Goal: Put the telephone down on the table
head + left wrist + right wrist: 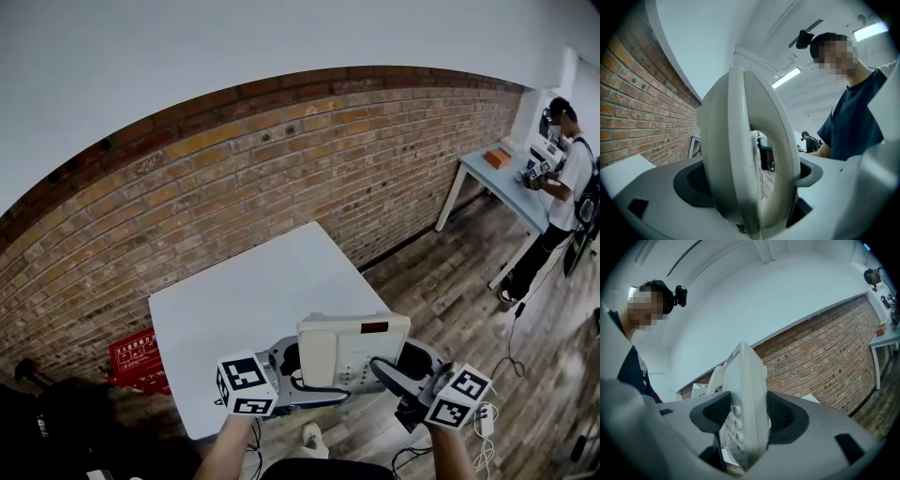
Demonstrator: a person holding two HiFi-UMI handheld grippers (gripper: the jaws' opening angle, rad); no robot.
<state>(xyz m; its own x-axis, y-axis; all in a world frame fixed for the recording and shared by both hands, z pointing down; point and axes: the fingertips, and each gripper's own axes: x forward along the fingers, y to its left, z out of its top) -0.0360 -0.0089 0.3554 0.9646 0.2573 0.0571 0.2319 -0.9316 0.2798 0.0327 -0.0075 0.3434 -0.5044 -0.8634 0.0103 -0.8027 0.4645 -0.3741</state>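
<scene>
Telephone (352, 349) was held aloft above the near edge of the table (246, 298), not yet touching it. The left gripper (750, 187) was clamped on the handset (740, 140), the right gripper (743, 420) on the keypad (732, 423) side. Lowered here, the telephone could overhang the edge and tip off. An uneven release could unseat the handset. The gripper views showed both clamps closely. Only the head view showed the table beneath.

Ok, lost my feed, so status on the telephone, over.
Both shut on telephone: left gripper handset side, right gripper keypad side. Held over table near edge, not down. Nothing blocking.
</scene>
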